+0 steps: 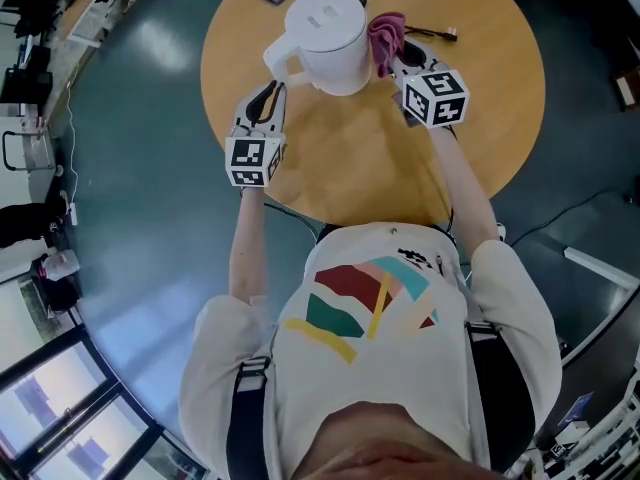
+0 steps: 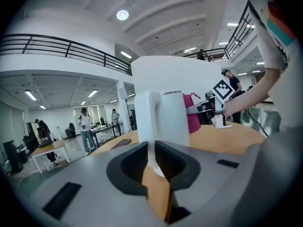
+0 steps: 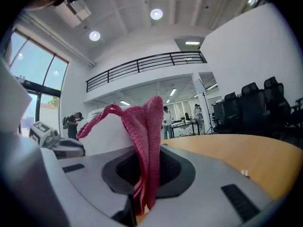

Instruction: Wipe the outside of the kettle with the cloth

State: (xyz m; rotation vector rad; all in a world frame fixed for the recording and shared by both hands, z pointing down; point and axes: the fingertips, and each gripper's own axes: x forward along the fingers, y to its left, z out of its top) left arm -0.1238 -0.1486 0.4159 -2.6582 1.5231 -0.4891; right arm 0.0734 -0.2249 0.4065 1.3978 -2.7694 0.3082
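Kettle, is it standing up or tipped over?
Standing up. The kettle sits on the round table with its lid on top, and in the left gripper view its sides run straight up.

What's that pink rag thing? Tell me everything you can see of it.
The cloth is a pink, knitted-looking rag, soft and bunched into folds. The right gripper pinches it between shut jaws, with a loose loop flopping out past them. It sits at the right side of the white kettle, seemingly pressed against its wall.
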